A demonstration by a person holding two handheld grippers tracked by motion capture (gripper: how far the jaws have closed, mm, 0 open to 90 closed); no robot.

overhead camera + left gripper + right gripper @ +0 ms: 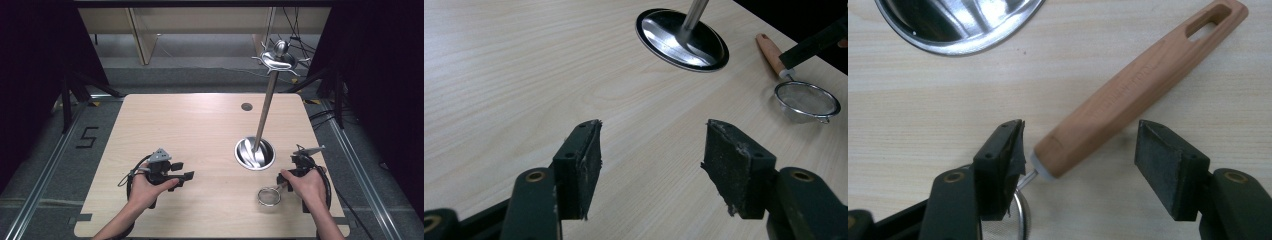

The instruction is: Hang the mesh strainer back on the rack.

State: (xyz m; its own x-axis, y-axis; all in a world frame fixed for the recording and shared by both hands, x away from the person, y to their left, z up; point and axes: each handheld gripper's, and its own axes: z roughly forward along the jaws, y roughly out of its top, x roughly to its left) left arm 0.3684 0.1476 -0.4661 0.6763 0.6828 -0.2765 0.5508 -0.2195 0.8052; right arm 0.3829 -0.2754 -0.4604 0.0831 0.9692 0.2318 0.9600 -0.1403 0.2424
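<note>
High view: small strainer (270,195) lies on desk (200,135) nr right tongs (286,183), just beside stand base (255,153).

Left gripper view: left tongs (651,167) spread wide, empty, above bare desk.

Right gripper view: right tongs agape either side of wooden handle (1140,87), not clamped. Risk: handle sits off-centre btwn jaws, so closing may knock it askew or slip off.

Small mesh strainer (270,195) — wooden handle (1138,90) — flat on table, beside steel stand base (255,153)
</note>
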